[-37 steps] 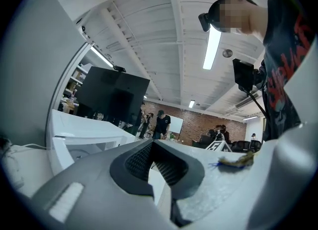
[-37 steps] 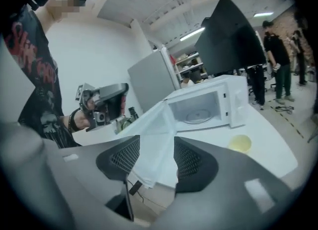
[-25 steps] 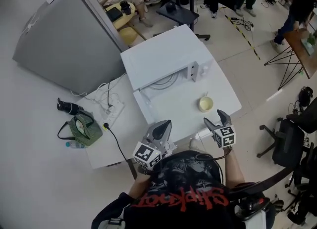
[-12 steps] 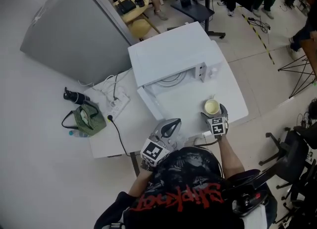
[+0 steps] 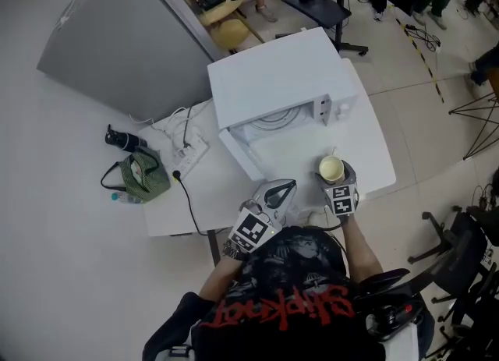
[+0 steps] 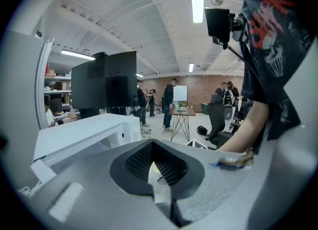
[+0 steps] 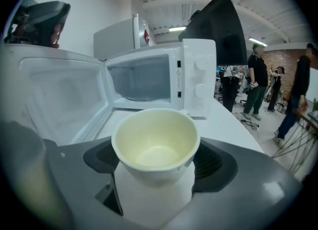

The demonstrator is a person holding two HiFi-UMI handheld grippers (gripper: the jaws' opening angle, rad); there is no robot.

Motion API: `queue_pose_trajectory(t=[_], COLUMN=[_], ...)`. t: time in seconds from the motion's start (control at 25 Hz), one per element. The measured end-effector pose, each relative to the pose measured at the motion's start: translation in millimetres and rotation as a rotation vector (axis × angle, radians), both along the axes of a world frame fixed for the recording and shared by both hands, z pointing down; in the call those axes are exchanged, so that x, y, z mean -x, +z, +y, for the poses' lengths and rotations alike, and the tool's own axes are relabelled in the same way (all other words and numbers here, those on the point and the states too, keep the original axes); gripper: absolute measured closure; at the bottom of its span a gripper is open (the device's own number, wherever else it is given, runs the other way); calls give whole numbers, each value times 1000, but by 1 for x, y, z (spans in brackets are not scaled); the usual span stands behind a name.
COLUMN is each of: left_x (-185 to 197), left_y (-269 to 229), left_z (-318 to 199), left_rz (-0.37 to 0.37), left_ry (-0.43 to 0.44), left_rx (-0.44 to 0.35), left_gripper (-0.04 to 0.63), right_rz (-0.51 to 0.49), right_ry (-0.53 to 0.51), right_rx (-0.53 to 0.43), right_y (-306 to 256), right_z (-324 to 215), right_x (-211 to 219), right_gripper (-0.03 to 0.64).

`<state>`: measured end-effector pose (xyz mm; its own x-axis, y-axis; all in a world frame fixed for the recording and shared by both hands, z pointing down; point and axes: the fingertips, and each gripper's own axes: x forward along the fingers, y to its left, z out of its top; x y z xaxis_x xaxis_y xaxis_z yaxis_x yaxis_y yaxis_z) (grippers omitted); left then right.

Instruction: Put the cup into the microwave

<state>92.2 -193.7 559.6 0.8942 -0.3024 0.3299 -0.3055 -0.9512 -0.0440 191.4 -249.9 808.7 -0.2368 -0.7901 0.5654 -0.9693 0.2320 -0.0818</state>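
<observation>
A pale yellow empty cup stands on the white table in front of the white microwave. The microwave's door is swung open to the left, and the cavity looks empty. My right gripper has its jaws around the cup and is closing; I see no firm press of the pads. My left gripper hovers near the outer end of the door, jaws together and nothing in them.
Left of the microwave lie a power strip with cables, a green bag and a black object. A grey panel stands behind. The cup is close to the table's front edge. People and chairs are further off.
My right gripper has come down and forward from the table edge until its jaws are around the cup. The left gripper has shifted forward towards the open door.
</observation>
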Motion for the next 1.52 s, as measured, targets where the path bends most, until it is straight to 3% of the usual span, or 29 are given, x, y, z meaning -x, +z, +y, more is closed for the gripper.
queue_pose_trajectory(t=[0.16,0.36,0.48,0.6,0.68,0.8,0.96,1.2,1.36,1.52], left_x=[0,5,17,22,27,39,42,51,56,54], left_y=[5,16,12,8,6,2,10,13,12,7], left_z=[6,15,10,10,8,1,-4,-12,-13,-10], left_rz=[-64,-166,-125,-48,-16,9,-37,-37,-8,26], left_ry=[15,42,-16,-52,-60,-106,-136,-187,-197,-157], left_rx=[-34,-99,-103,-26,18,19,27,43,60,55], left_gripper=[592,592,592,592,592,592,592,592,592,592], right_rz=[-16,-32,-20,2,16,29,16,-37,-35,-83], right_ry=[-68,-183,-261,-318,-320,-325,-280,-205,-190,-159], right_rx=[-63,-128,-140,-135,-139,-137,-108,-112,-133,-154], right_y=[-30,-66,-74,-71,-66,-54,-34,-24,-30,-57], right_z=[-3,-44,-85,-117,-144,-191,-236,-278,-276,-229], right_x=[29,62,86,96,102,124,137,144,146,138], right_gripper=[179,179,179,178,179,179,178,176,142,141])
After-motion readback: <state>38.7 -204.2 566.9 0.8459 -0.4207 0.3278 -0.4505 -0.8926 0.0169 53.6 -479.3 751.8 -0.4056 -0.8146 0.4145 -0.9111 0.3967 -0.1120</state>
